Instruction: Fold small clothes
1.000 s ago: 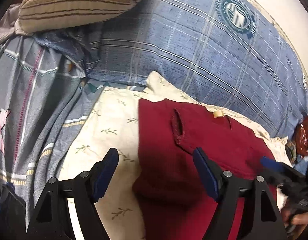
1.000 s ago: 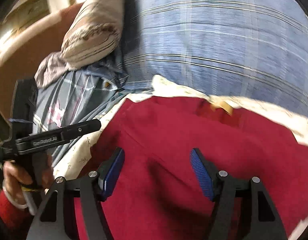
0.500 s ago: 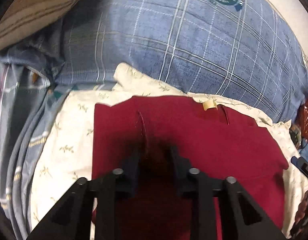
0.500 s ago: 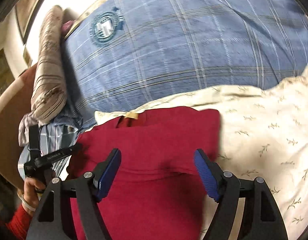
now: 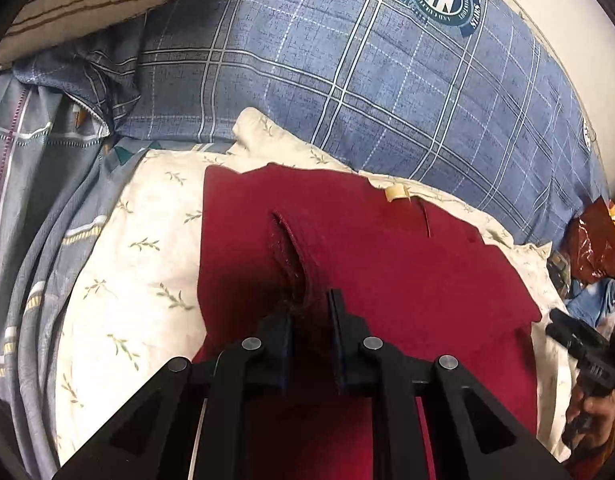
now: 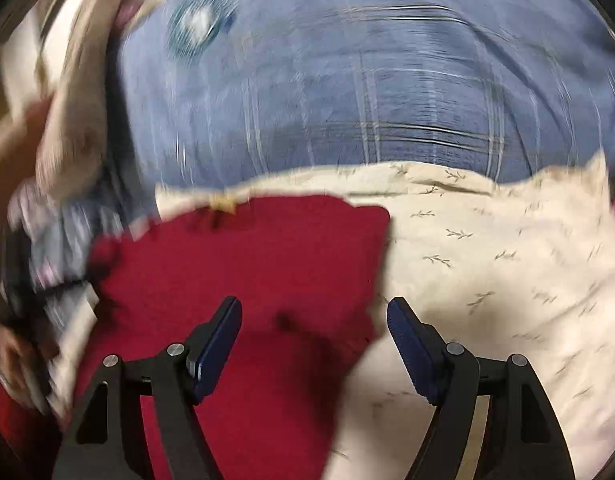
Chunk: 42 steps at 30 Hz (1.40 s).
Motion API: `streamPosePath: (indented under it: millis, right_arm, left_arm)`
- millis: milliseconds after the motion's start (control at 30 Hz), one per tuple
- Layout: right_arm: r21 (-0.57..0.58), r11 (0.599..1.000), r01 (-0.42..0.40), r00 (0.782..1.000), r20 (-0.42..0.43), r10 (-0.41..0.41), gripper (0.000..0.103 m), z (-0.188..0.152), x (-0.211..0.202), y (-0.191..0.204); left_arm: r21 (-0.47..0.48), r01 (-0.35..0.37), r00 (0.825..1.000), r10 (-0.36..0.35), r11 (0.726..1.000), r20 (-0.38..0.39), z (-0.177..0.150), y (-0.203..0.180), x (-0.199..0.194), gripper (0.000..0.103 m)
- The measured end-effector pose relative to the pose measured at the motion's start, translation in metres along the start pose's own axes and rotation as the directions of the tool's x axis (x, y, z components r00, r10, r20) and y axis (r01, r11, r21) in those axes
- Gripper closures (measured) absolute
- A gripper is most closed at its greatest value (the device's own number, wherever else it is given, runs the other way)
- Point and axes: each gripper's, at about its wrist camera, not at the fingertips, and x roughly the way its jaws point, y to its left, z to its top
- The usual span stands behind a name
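The red garment (image 5: 387,272) lies flat on a cream leaf-print cloth (image 5: 139,264), filling the centre and lower middle of the left wrist view. The left gripper (image 5: 309,312) comes up from the bottom centre of that frame with its two fingers drawn close together, pinching a raised ridge of the red fabric that runs up and to the left from the fingertips. A small tan label (image 5: 395,193) sits near the garment's upper edge, just right of centre.

In the right wrist view the right gripper (image 6: 313,320) rises from the bottom of the frame with its blue-padded fingers (image 6: 411,344) spread wide, nothing between them. The garment's right edge falls in the gap: red fabric lies under the left finger, cream cloth under the right one.

Behind both, a blue plaid pillow (image 5: 387,80) (with a round crest in the upper right of the left view) fills the top of each frame.

The right wrist view is heavily smeared, so its left side, including the other tool, cannot be read. The garment's lower part is cut off by the frame bottom and hidden by the grippers' black arms.
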Motion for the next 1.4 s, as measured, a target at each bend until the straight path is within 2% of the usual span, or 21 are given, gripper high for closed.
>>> streamPosePath:
  millis: [200,267,300,333,433,467,500,567,600,633,667,700,767,800,833,933,1067,1133,1200,1367,1400]
  right_arm:
    - [-0.1,0.988,0.121,0.992,-0.035,-0.125,0.029,-0.01,0.019,0.006]
    - [-0.11,0.978,0.176,0.982,-0.052,-0.182,0.048,-0.011,0.032,0.006]
    - [-0.088,0.979,0.184,0.981,-0.048,-0.188,0.07,-0.009,0.039,0.003]
    - [-0.061,0.982,0.176,0.983,-0.037,-0.179,0.084,-0.006,0.041,-0.001]
    - [0.045,0.988,0.15,0.989,-0.007,-0.15,0.09,-0.002,0.036,-0.013]
    - [0.053,0.983,0.174,0.985,-0.016,-0.173,0.091,-0.004,0.035,-0.016]
    - [0.05,0.979,0.199,0.98,-0.039,-0.197,0.088,-0.007,0.036,-0.018]
    - [0.062,0.981,0.183,0.978,-0.115,-0.175,0.088,-0.016,0.042,-0.023]
    - [0.064,0.982,0.18,0.978,-0.121,-0.171,0.088,-0.018,0.041,-0.022]
    - [0.064,0.981,0.182,0.978,-0.114,-0.174,0.081,-0.017,0.035,-0.019]
    - [0.064,0.981,0.183,0.979,-0.105,-0.176,0.079,-0.016,0.028,-0.018]
    - [0.066,0.981,0.182,0.981,-0.081,-0.176,0.072,-0.011,0.015,-0.015]
    - [0.108,0.98,0.166,0.986,-0.02,-0.165,0.056,-0.005,-0.005,-0.014]
    - [0.159,0.98,0.124,0.991,0.035,-0.131,0.045,-0.001,-0.017,-0.015]
    - [0.186,0.98,0.074,0.994,0.067,-0.088,0.04,0.001,-0.02,-0.015]
    - [0.178,0.984,-0.031,0.997,0.073,0.018,0.041,0.011,-0.003,0.001]
    - [0.096,0.995,0.003,1.0,0.021,-0.005,0.048,0.019,0.036,0.023]
    - [0.066,0.996,0.052,0.999,-0.02,-0.051,0.061,0.017,0.054,0.024]
    - [0.058,0.994,0.094,0.995,-0.049,-0.091,0.067,0.013,0.065,0.017]
    - [0.08,0.995,0.065,0.997,-0.046,-0.061,0.069,0.011,0.057,0.009]
    - [0.092,0.994,0.054,0.998,-0.041,-0.05,0.065,0.01,0.052,0.008]
  left_arm:
    - [0.029,-0.023,1.0,0.023,0.999,0.011,0.003,-0.011,0.006,0.088]
    - [0.026,-0.024,1.0,0.024,0.999,0.003,0.001,-0.013,0.01,0.088]
    - [0.029,-0.024,1.0,0.024,0.999,0.006,0.001,-0.014,0.01,0.088]
    - [0.031,-0.025,1.0,0.025,0.999,0.009,0.003,-0.016,0.01,0.088]
    - [0.032,-0.037,0.999,0.037,0.999,0.007,0.001,-0.016,0.009,0.086]
    - [0.029,-0.043,0.999,0.044,0.999,-0.005,0.0,-0.015,0.011,0.08]
    - [0.029,-0.056,0.998,0.057,0.998,-0.024,-0.001,-0.014,0.014,0.079]
    - [0.038,-0.086,0.995,0.088,0.996,-0.048,-0.002,-0.014,0.018,0.078]
    - [0.043,-0.093,0.995,0.095,0.995,-0.043,-0.001,-0.016,0.017,0.076]
    - [0.053,-0.107,0.994,0.108,0.993,-0.025,0.0,-0.017,0.011,0.073]
    - [0.056,-0.119,0.993,0.12,0.991,-0.003,0.001,-0.018,0.005,0.067]
    - [0.056,-0.128,0.992,0.127,0.99,0.024,0.002,-0.019,-0.002,0.059]
    - [0.045,-0.137,0.988,0.133,0.99,0.083,0.001,-0.018,-0.016,0.051]
    - [0.035,-0.136,0.986,0.132,0.99,0.099,0.002,-0.017,-0.019,0.051]
    - [0.022,-0.132,0.986,0.129,0.991,0.107,0.003,-0.016,-0.021,0.051]
    - [0.011,-0.12,0.989,0.118,0.993,0.094,0.001,-0.016,-0.015,0.05]
    - [0.02,-0.168,0.985,0.167,0.986,0.043,0.003,-0.013,0.007,0.05]
    - [0.007,-0.213,0.977,0.213,0.977,0.01,0.006,-0.009,0.021,0.05]
    - [-0.009,-0.233,0.972,0.233,0.972,-0.004,0.011,-0.004,0.03,0.04]
    - [-0.085,-0.199,0.98,0.198,0.976,-0.025,0.015,0.006,0.035,0.037]
    - [-0.086,-0.201,0.98,0.199,0.976,-0.024,0.015,0.006,0.035,0.037]
